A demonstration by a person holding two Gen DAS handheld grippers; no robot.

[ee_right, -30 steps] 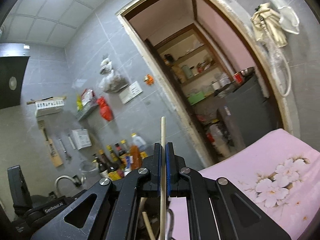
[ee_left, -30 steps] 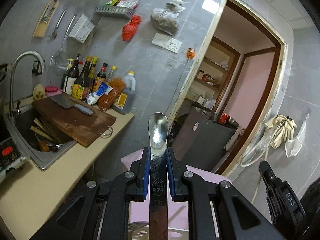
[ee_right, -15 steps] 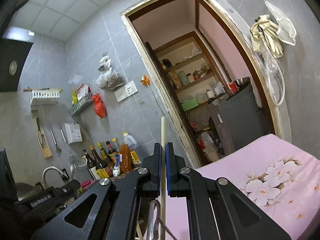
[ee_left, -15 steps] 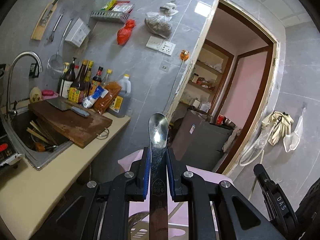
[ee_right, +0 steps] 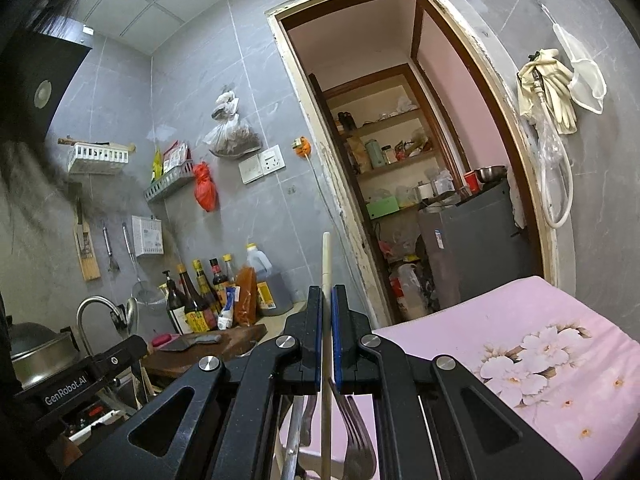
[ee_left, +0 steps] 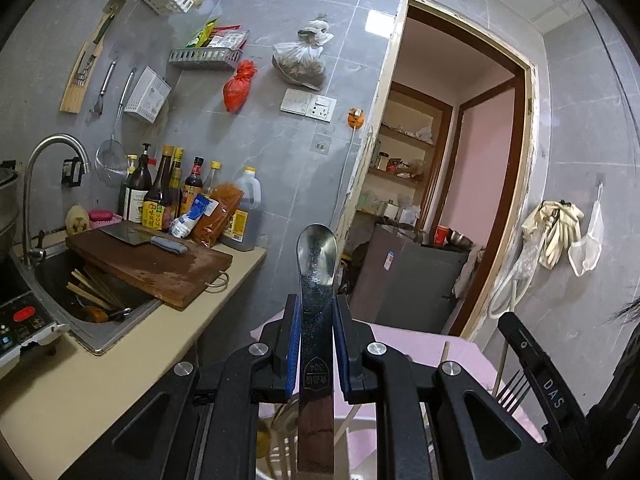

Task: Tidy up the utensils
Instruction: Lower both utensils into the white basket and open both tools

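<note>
My left gripper (ee_left: 316, 308) is shut on a metal spoon (ee_left: 316, 264) and holds it upright, bowl up, in the air. My right gripper (ee_right: 327, 300) is shut on a pale wooden chopstick (ee_right: 326, 260), also held upright. Below the right gripper a fork (ee_right: 356, 440) and other metal utensil handles (ee_right: 298, 428) stand over a pink floral cloth (ee_right: 520, 344). The right gripper's body (ee_left: 548, 384) shows at the lower right of the left wrist view, with fork tines (ee_left: 514, 388) beside it. The left gripper's body (ee_right: 72, 384) shows at the lower left of the right wrist view.
A counter (ee_left: 100, 372) at left holds a sink (ee_left: 80, 292) with chopsticks in it, a cutting board (ee_left: 152, 264) with a cleaver, and sauce bottles (ee_left: 168, 192). A doorway (ee_left: 440, 180) to a pantry and a grey cabinet (ee_left: 408, 276) lie ahead.
Both grippers have tilted up and lifted a little with their utensils still held. The sink and counter have shifted lower and left in the left wrist view.
</note>
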